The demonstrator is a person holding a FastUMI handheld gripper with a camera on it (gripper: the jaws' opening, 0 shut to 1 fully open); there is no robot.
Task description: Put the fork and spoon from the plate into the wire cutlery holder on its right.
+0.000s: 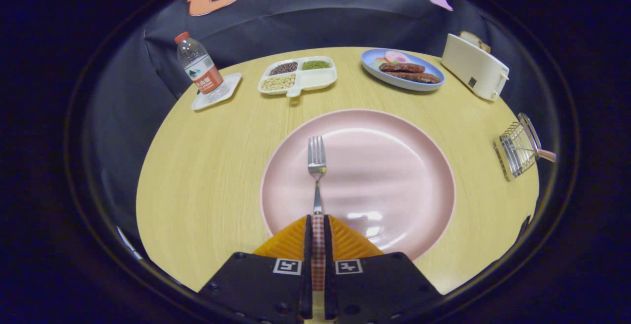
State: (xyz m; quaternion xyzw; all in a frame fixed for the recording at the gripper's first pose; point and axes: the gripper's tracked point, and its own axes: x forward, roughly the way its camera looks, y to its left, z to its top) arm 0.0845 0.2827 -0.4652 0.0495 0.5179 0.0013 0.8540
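My gripper point(318, 223) is shut on the handle of a silver fork point(316, 159). The handle has a red checked pattern and sits pinched between both fingers. The fork's tines point straight ahead over the pink plate point(394, 166), which lies on the round wooden table just beyond the fingers. I cannot tell whether the tines touch the plate. A wire cutlery holder point(517, 149) stands at the table's edge to the right of the plate, with a handle sticking out of it.
At the back of the table point(207, 166) stand a water bottle point(199, 70) on a white coaster, a white divided tray point(298, 75) of beans, a blue plate point(402, 70) with food, and a white toaster point(475, 67) with bread.
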